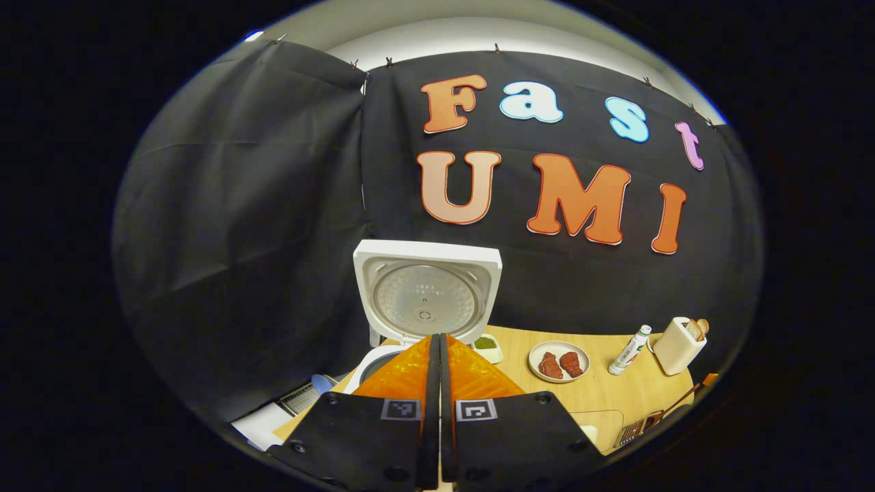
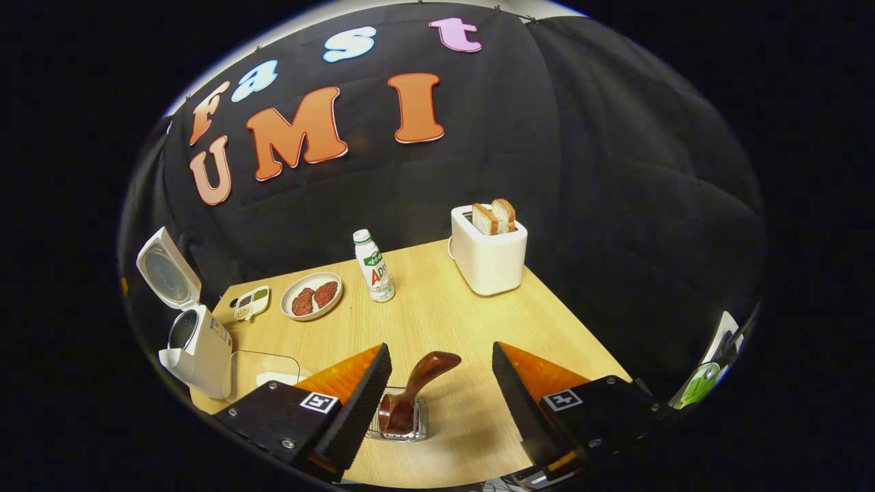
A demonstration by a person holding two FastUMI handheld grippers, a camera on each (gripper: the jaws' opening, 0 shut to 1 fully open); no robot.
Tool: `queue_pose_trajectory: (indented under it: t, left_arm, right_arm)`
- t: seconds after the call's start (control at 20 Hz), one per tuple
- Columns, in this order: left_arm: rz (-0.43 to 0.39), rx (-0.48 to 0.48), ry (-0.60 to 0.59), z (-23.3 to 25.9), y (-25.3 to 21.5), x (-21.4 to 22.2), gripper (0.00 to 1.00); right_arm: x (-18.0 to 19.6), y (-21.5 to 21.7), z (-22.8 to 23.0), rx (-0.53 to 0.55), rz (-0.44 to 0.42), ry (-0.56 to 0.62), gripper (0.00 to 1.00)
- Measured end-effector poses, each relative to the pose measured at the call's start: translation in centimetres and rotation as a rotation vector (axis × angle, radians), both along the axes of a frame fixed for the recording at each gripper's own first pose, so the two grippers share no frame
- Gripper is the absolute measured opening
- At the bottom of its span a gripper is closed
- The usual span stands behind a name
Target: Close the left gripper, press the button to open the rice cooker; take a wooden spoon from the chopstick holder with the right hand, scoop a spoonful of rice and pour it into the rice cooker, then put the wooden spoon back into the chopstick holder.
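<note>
In the left gripper view, the left gripper (image 1: 437, 342) is seen with its two fingers pressed together, with nothing between them, just in front of the rice cooker (image 1: 410, 321). The lid of the cooker stands upright and open, so its round inner plate is shown from the front.

In the right gripper view, the same rice cooker (image 2: 195, 342) is seen from the side at the left edge of the counter (image 2: 451, 321), and the inside of the pot cannot be seen. The right gripper (image 2: 441, 369) is held with its fingers wide apart above the chopstick holder (image 2: 402, 424), a small wire basket. The wooden spoon (image 2: 417, 389) stands in this holder, tilted, with its handle end up between the fingers and touched by neither.

A plate (image 2: 311, 295) with two dark red pieces is placed beside a bottle (image 2: 373, 266). A small divided dish (image 2: 251, 302) holds sauces. Two bread slices stand in the toaster (image 2: 488, 256). A clear container (image 2: 263, 372) is seen beside the cooker.
</note>
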State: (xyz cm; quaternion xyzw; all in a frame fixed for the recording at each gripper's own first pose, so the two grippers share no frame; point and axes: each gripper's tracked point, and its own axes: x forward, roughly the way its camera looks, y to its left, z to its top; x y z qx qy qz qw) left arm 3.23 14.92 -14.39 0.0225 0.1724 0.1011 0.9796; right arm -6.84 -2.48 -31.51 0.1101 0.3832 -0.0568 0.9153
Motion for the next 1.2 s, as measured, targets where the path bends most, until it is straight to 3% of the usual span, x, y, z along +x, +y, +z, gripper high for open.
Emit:
queue_pose_trajectory:
  t: [0.1, 0.15, 0.3, 0.35, 0.5, 0.75, 0.85, 0.9, 1.05, 1.2]
  left_arm:
    - [-0.023, 0.01, -0.025, 0.5, -1.2, -0.4, 0.18]
    - [-0.023, 0.008, -0.045, 0.9, -1.7, -0.9, 0.33]
    - [-0.03, -0.012, -0.087, 2.2, -3.0, -2.7, 0.63]
    - [-0.023, -0.019, -0.095, 2.2, -3.2, -3.0, 0.77]
    - [-0.011, -0.035, -0.092, 1.9, -4.6, -4.4, 0.79]
    - [0.112, 0.005, -0.081, 1.1, -4.4, -6.2, 1.0]
    - [0.129, -0.016, -0.075, 0.9, -5.0, -7.0, 0.99]
    - [0.139, -0.026, -0.07, 0.6, -5.3, -7.3, 0.99]
    - [0.208, -0.07, -0.064, -0.2, -6.6, -8.5, 0.99]
    - [0.231, -0.029, -0.072, -0.4, -8.2, -9.6, 0.97]
  right_arm:
    - [-0.4, 0.6, -1.3, 0.042, -0.005, 0.029, 0.93]
    - [-0.4, 1.0, -1.8, 0.068, -0.009, 0.038, 0.93]
    - [-0.2, 2.0, -3.4, 0.132, -0.021, 0.05, 0.91]
    - [-0.2, 2.5, -4.0, 0.16, -0.02, 0.065, 0.9]
    - [0.5, 2.8, -5.3, 0.215, -0.043, 0.08, 0.81]
    - [1.0, 3.7, -7.2, 0.32, -0.076, 0.12, 0.59]
    - [1.6, 4.2, -6.9, 0.35, -0.078, 0.1, 0.47]
    - [1.7, 4.7, -6.5, 0.375, -0.076, 0.095, 0.33]
    - [1.6, 6.5, -5.7, 0.382, -0.002, 0.078, 0.25]
    - [1.9, 6.6, -4.6, 0.355, 0.041, 0.054, 0.2]
